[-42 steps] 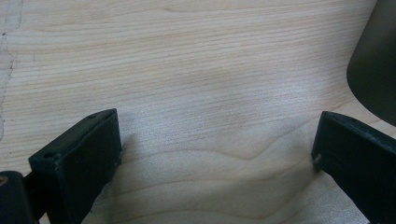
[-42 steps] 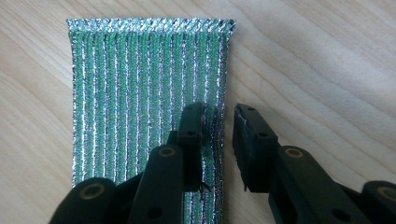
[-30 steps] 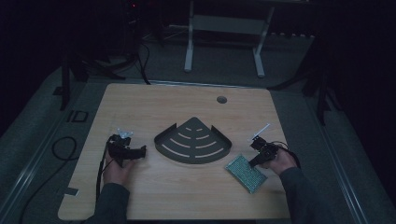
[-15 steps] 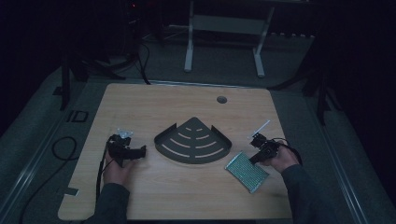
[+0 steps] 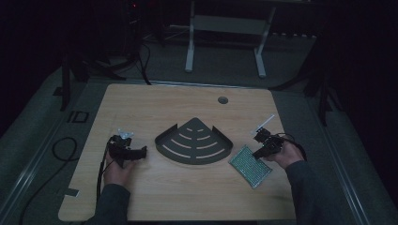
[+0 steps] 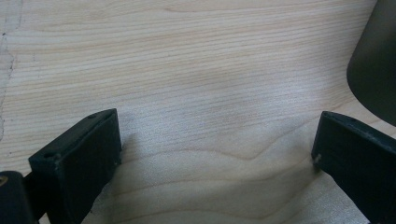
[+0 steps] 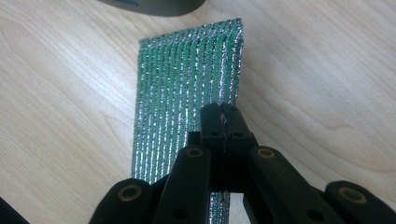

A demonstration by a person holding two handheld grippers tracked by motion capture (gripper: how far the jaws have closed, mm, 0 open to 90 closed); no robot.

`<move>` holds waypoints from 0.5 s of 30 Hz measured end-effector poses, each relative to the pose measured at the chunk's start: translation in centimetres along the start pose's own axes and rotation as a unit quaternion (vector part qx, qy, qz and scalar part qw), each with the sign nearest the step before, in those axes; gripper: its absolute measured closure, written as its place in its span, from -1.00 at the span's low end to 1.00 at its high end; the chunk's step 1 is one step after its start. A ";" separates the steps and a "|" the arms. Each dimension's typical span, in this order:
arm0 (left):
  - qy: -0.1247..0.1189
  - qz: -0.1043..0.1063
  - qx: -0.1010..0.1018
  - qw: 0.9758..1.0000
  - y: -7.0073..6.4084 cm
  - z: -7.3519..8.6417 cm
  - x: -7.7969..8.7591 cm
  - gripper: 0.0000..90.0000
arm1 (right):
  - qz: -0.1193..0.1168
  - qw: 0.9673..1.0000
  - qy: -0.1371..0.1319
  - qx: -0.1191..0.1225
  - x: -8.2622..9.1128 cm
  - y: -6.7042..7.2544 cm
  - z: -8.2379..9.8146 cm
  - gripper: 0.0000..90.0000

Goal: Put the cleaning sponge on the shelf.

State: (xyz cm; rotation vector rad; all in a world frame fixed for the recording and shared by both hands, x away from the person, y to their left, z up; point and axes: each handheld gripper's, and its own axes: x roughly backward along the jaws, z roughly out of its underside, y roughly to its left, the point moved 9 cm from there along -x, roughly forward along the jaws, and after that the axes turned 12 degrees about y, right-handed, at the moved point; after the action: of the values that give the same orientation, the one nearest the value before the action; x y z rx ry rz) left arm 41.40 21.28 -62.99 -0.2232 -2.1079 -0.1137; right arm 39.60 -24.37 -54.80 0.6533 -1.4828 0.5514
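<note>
the right gripper (image 7: 223, 122) had its jaws pressed together on the right edge of a ribbed green scouring pad (image 7: 187, 93), which lay on the table (image 5: 187, 105) just right of the dark fan-shaped rack (image 5: 193, 140). that thin edge hold looked risky: the limp pad might slip out or drag if lifted. the left gripper (image 6: 215, 154), jaws spread over bare wood, held nothing, left of the rack.

dim room, light wooden table (image 5: 187, 108), grey floor (image 5: 37, 140), white-legged desk frame (image 5: 225, 42) behind, dark surroundings
</note>
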 end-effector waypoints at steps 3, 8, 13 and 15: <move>0.000 0.000 0.000 1.000 0.0 0.0 0.0 -0.96 | 0.004 1.000 -0.002 -0.001 0.4 -0.1 -0.1 0.99; 0.000 0.000 0.000 1.000 0.0 0.0 0.0 -0.96 | 0.007 1.000 -0.002 -0.001 1.0 -0.2 -0.3 0.99; 0.000 0.000 0.000 1.000 0.0 0.0 0.0 -0.96 | 0.009 1.000 -0.003 -0.002 1.6 -0.2 -0.6 0.99; 0.000 0.000 0.000 1.000 0.0 0.0 0.0 -0.96 | 0.011 1.000 -0.005 0.000 1.9 -0.3 -0.7 0.99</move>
State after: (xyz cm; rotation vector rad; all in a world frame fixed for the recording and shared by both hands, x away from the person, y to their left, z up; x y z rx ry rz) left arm 41.39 21.29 -62.99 -0.2222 -2.1074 -0.1143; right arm 40.41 -24.21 -52.86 0.6415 -1.5004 0.5665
